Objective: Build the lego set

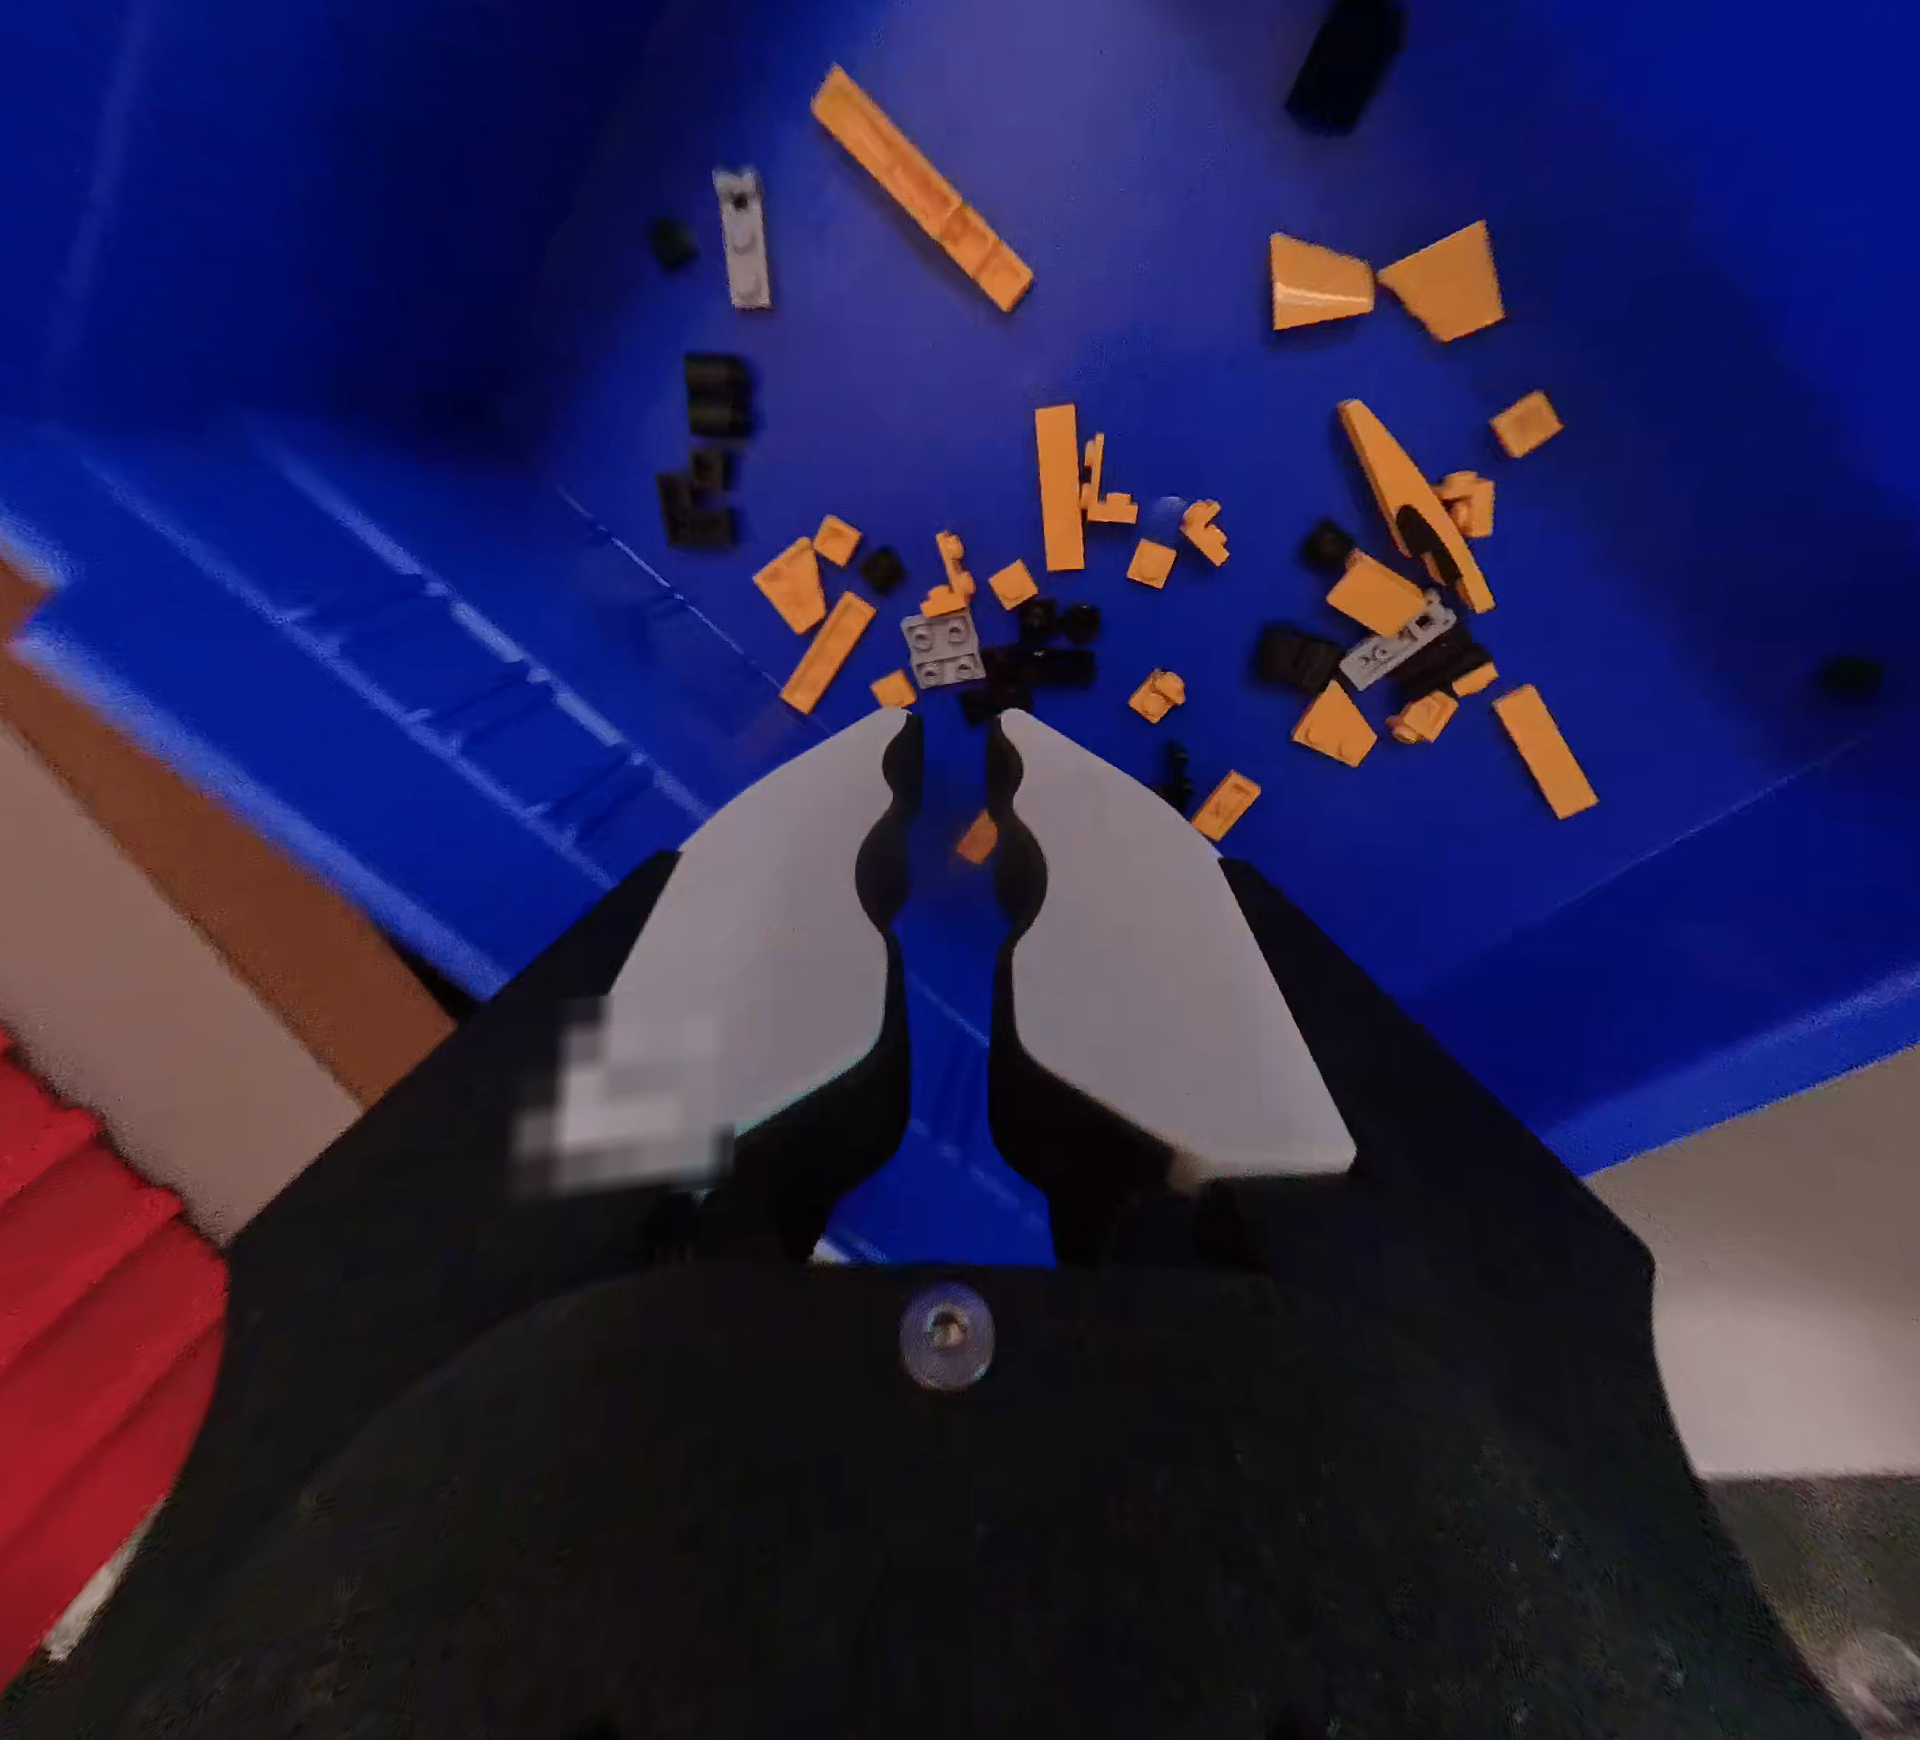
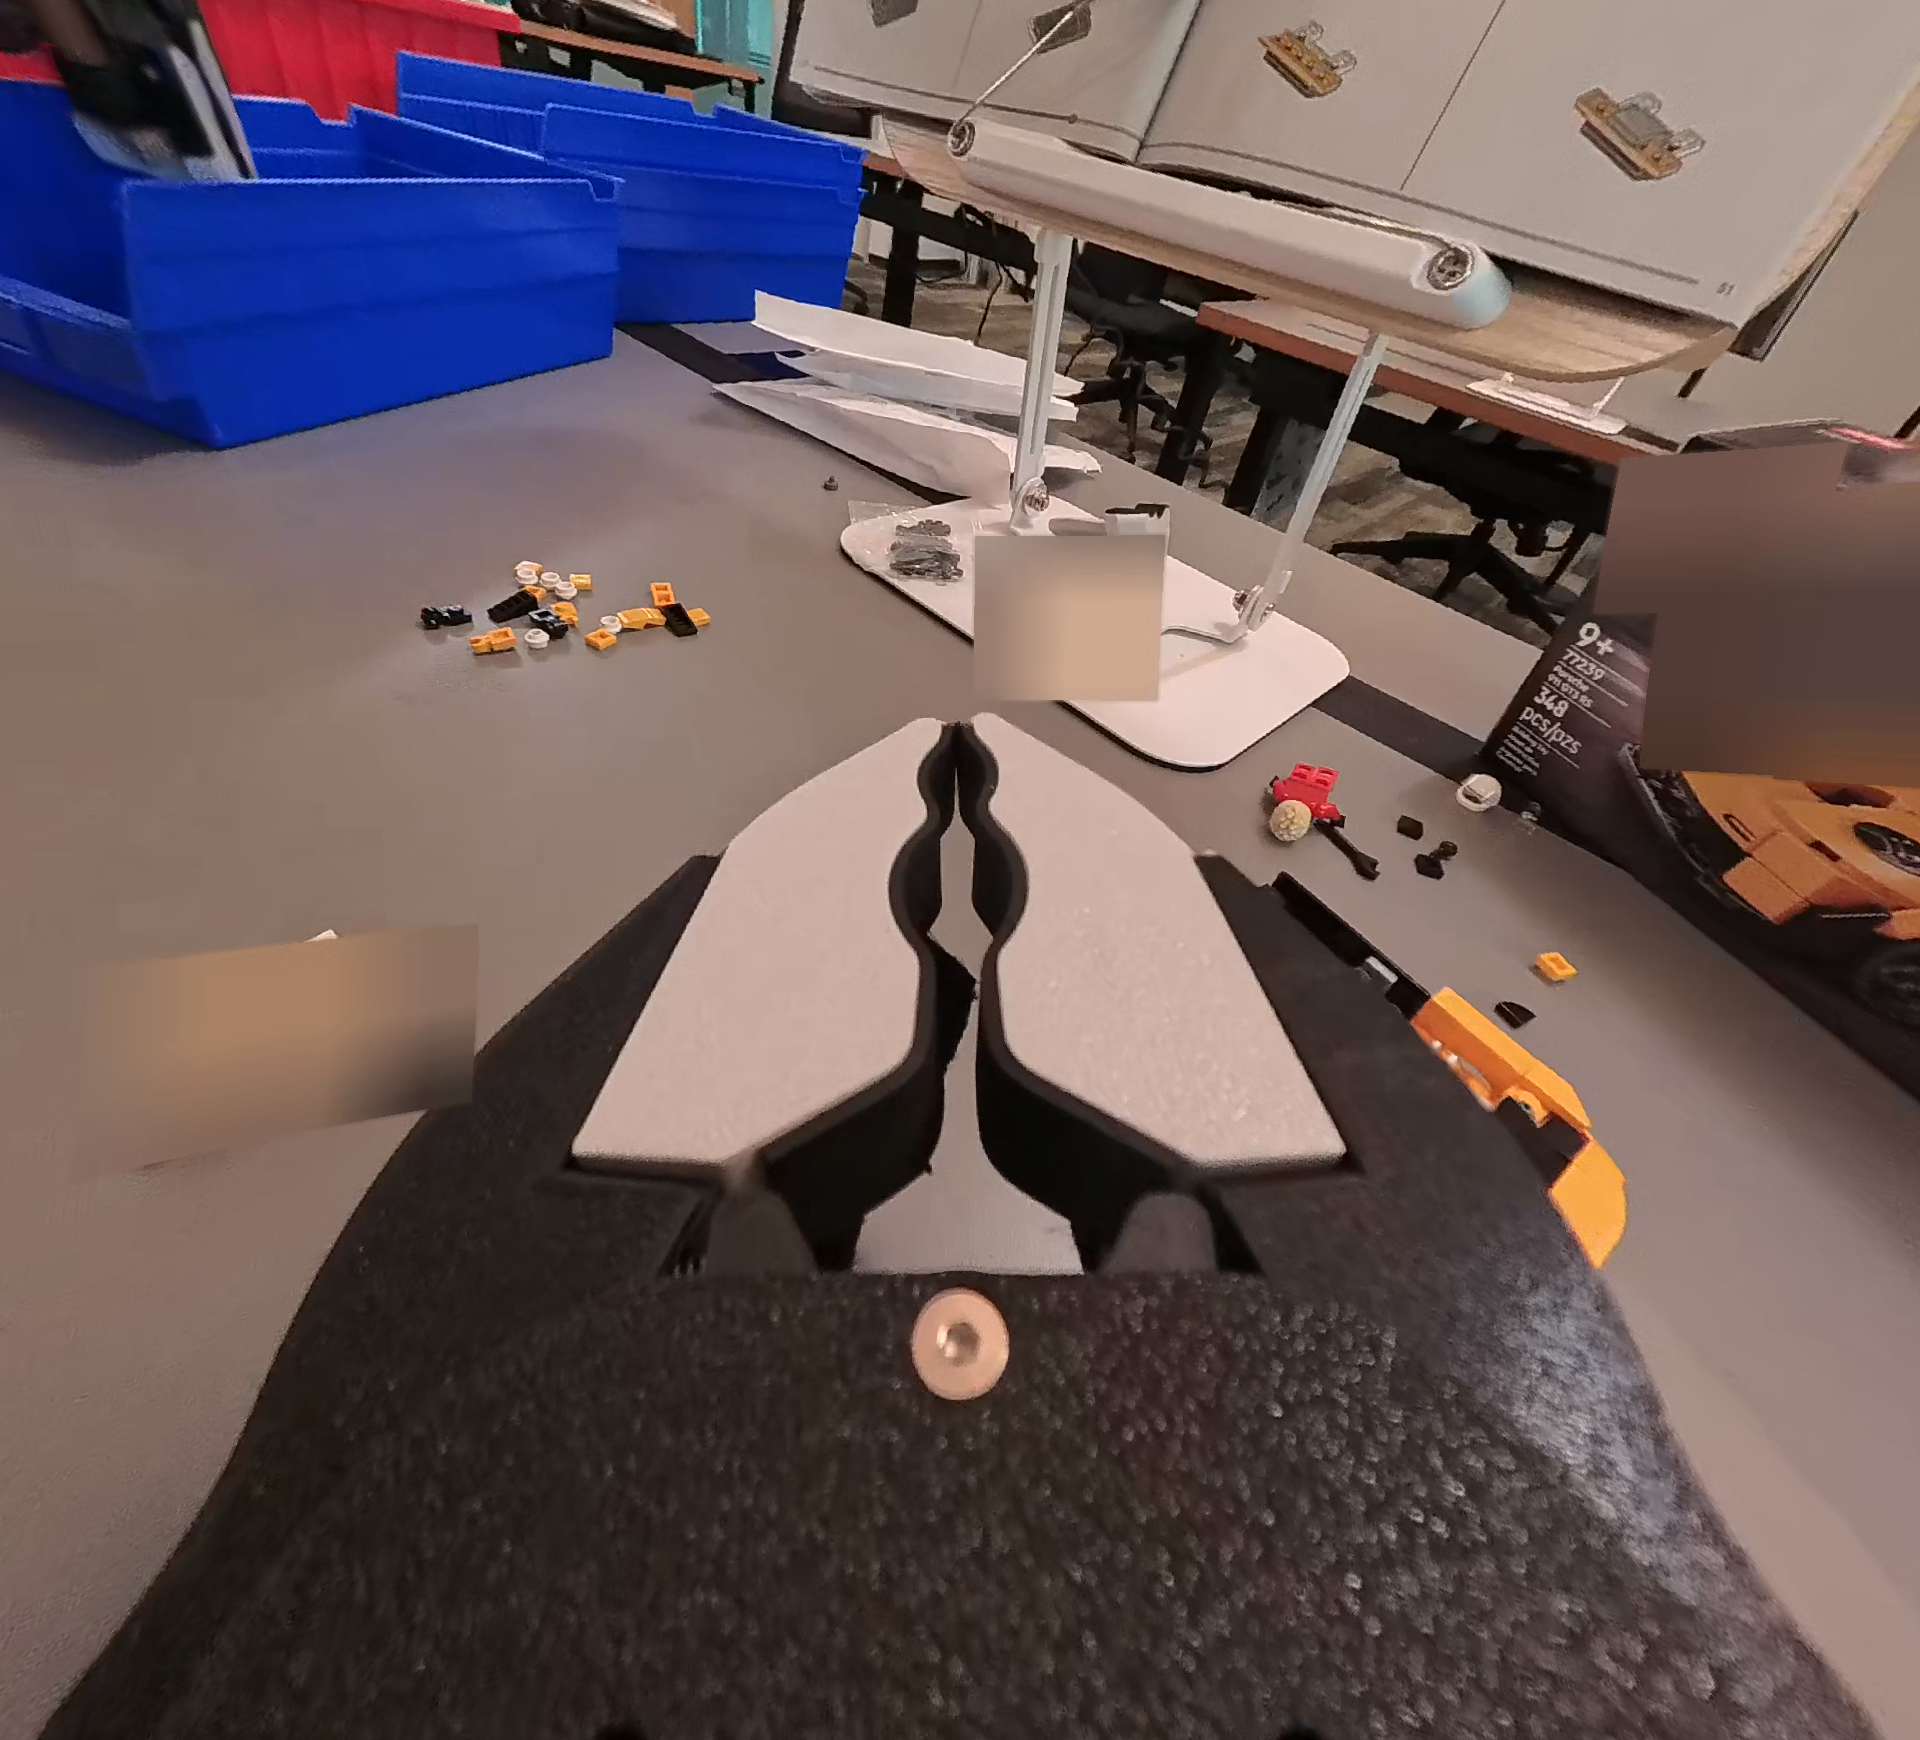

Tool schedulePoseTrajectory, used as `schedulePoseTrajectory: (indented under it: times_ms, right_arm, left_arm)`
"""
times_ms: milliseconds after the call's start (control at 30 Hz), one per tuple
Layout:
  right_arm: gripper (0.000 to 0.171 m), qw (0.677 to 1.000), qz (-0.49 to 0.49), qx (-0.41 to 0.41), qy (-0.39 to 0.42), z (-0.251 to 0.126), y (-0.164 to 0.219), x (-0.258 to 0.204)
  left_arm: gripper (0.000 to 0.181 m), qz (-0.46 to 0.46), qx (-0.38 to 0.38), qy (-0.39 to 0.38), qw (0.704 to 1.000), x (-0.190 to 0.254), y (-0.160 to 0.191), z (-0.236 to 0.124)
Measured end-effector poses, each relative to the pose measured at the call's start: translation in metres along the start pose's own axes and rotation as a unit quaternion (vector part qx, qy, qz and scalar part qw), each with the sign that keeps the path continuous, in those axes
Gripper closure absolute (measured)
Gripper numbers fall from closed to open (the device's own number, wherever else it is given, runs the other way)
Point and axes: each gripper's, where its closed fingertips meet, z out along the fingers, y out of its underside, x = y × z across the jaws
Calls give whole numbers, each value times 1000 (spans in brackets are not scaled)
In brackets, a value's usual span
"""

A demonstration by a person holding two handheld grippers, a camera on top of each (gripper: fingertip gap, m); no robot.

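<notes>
My left gripper point(image 1: 954, 729) hovers inside a blue bin point(image 1: 343, 610), jaws a narrow gap apart and empty. Below its tips lie several loose orange, black and grey Lego pieces: a grey 2x2 plate point(image 1: 943, 648) just ahead, a long orange piece point(image 1: 920, 186) farther off, and orange slopes point(image 1: 1317, 284) to the right. My right gripper point(image 2: 956, 734) is shut and empty, low over the grey table point(image 2: 260, 755). A partly built orange and black car point(image 2: 1507, 1088) lies just right of it. A small scatter of orange, black and white pieces point(image 2: 566, 610) lies ahead to the left.
Blue bins point(image 2: 364, 267) stand at the back left of the table, with a red bin point(image 2: 343, 28) behind. An instruction book on a white stand point(image 2: 1195, 651) is ahead, with paper bags point(image 2: 904, 391) beside it. The Lego box point(image 2: 1766, 859) and a red piece point(image 2: 1304, 786) lie at the right. About 60 cm separates my left fingertips from my right. The grey 2x2 plate point(image 1: 943, 648) sits 5 cm or so from the ends of my left fingers. To the long orange piece point(image 1: 920, 186): left tips about 10 cm, right tips about 60 cm.
</notes>
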Motion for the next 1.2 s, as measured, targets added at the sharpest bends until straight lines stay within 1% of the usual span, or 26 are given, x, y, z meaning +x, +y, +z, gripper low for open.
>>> schedulePoseTrajectory:
  times_ms: [33,133,233,367,433,567,600,800,900,1000,1067,1167,1200]
  right_arm:
    - [171,1000,2,-1,-1,0,0,0]
    - [171,1000,6,-2,-8,0,1,-1]
    - [171,1000,14,-3,-17,0,2,-3]
    - [171,999,33,-4,-29,1,3,-3]
    - [171,999,41,-5,-33,1,4,-3]
    - [171,998,44,-5,-37,0,4,-4]
    - [171,998,43,-4,-38,-1,3,-4]
    - [171,998,43,-3,-45,-1,2,-7]
    - [171,998,41,-3,-47,-1,2,-8]
    - [171,998,39,-3,-47,-1,1,-9]
    - [171,998,39,-6,-48,-1,2,-10]
    - [171,998,35,-10,-52,0,3,-13]
    - [171,998,33,-12,-52,0,4,-13]
  left_arm:
    - [168,-7,-22,9,1000,2,1,8]
    - [166,-12,-73,1,997,-1,3,25]
    - [159,-17,-103,3,994,-3,5,34]
    - [159,-35,-111,29,993,-1,1,38]
    - [169,-44,-114,34,992,-3,1,39]
    - [170,-43,-122,45,991,-3,2,38]
    - [180,-39,-113,51,992,0,0,35]
    - [181,-25,11,44,999,4,-15,-11]
    - [181,-30,63,61,996,10,-17,-31]
    - [181,-38,99,80,991,17,-17,-40]
    - [181,-42,98,58,993,12,-14,-35]
    - [181,-26,37,9,999,1,-1,-13]
    - [177,-14,14,-5,1000,-3,2,-4]
